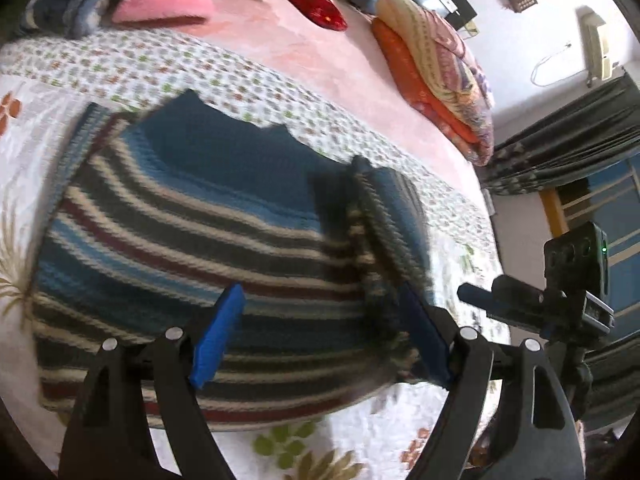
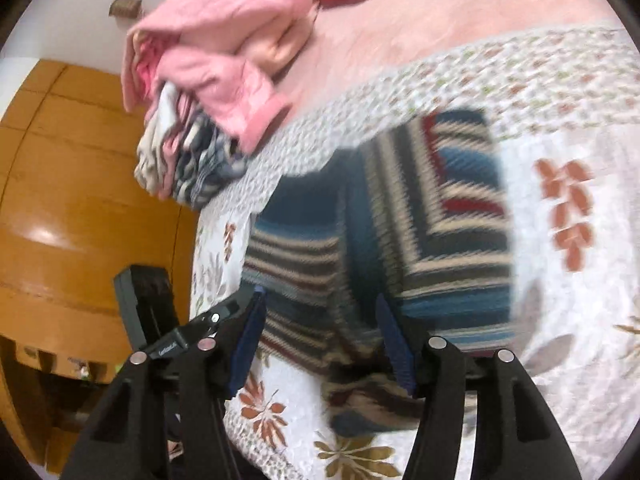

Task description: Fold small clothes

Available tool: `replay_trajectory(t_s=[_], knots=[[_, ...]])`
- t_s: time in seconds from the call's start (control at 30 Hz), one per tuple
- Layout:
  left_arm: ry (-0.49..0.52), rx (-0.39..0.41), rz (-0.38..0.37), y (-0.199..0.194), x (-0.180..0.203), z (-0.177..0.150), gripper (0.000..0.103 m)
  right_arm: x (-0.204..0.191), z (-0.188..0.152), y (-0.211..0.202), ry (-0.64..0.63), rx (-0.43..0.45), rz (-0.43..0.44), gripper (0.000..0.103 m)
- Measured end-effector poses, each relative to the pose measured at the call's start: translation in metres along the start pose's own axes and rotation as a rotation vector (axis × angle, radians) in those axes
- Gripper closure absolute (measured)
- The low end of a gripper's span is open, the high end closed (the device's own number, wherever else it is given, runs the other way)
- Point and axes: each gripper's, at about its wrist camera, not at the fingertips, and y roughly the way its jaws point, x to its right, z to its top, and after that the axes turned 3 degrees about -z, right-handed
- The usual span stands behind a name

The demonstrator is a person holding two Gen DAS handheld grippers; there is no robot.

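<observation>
A knitted sweater [image 1: 192,236] with blue, grey, cream and maroon stripes lies on the flowered bedsheet [image 1: 248,80]. My left gripper [image 1: 320,340] hovers open just above its lower half, blue pads wide apart. A raised fold of the sweater's sleeve [image 1: 380,232] runs up beside the right pad [image 1: 424,340]. In the right wrist view the sweater [image 2: 400,216] shows one part folded over at an angle. My right gripper [image 2: 320,344] is open above its near edge with nothing pinched. Both views are blurred by motion. The right gripper's body [image 1: 540,304] shows at the right of the left wrist view.
A heap of unfolded clothes, pink on top [image 2: 224,52] and plaid below [image 2: 200,168], sits at the bed's far side. Folded orange and patterned blankets [image 1: 436,76] and a red cloth [image 1: 316,4] lie further back. A wooden wardrobe [image 2: 80,200] stands beside the bed.
</observation>
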Motion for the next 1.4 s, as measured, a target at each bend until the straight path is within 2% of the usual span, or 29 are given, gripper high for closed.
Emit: replay_trajectory(t_s=[0.2, 0.4, 0.53, 0.67, 0.77, 0.8, 0.87, 0.9, 0.93, 0.97, 1.03, 1.17, 1.23, 1.4], knots=[[-0.024, -0.054, -0.072, 0.034, 0.016, -0.002, 0.023, 0.044, 0.007, -0.031, 0.05, 0.065, -0.112, 0.045], [-0.093, -0.081, -0.172, 0.068, 0.024, -0.002, 0.023, 0.083, 0.002, -0.027, 0.09, 0.02, -0.192, 0.045], [-0.123, -0.095, -0.215, 0.082, 0.03, -0.002, 0.023, 0.092, 0.001, -0.023, 0.083, 0.0, -0.228, 0.045], [-0.152, -0.107, -0.269, 0.095, 0.039, 0.0, 0.024, 0.094, 0.003, -0.024, 0.085, 0.001, -0.227, 0.045], [-0.136, -0.126, -0.257, 0.106, 0.047, 0.001, 0.025, 0.091, 0.003, -0.023, 0.078, -0.002, -0.227, 0.045], [-0.127, -0.133, -0.245, 0.109, 0.049, 0.001, 0.027, 0.091, 0.004, -0.022, 0.077, -0.005, -0.227, 0.045], [-0.108, -0.151, -0.201, 0.118, 0.053, 0.002, 0.039, 0.091, 0.005, -0.019, 0.076, -0.011, -0.23, 0.045], [-0.1, -0.153, -0.186, 0.119, 0.052, 0.003, 0.05, 0.091, 0.006, -0.019, 0.073, -0.012, -0.236, 0.045], [-0.092, -0.156, -0.167, 0.122, 0.052, 0.003, 0.065, 0.092, 0.007, -0.019, 0.071, -0.012, -0.241, 0.045], [-0.085, -0.161, -0.143, 0.124, 0.052, 0.003, 0.074, 0.092, 0.007, -0.019, 0.071, -0.01, -0.245, 0.045], [-0.092, -0.157, -0.138, 0.124, 0.05, 0.004, 0.083, 0.095, 0.008, -0.021, 0.079, -0.004, -0.246, 0.044], [-0.053, -0.094, -0.129, 0.111, 0.059, 0.005, 0.086, 0.099, 0.009, -0.027, 0.095, 0.01, -0.246, 0.044], [-0.04, -0.068, -0.149, 0.101, 0.065, 0.007, 0.087, 0.1, 0.009, -0.028, 0.098, 0.012, -0.245, 0.044], [0.015, -0.022, -0.165, 0.064, 0.073, 0.016, 0.087, 0.094, 0.007, -0.024, 0.079, -0.001, -0.237, 0.044]])
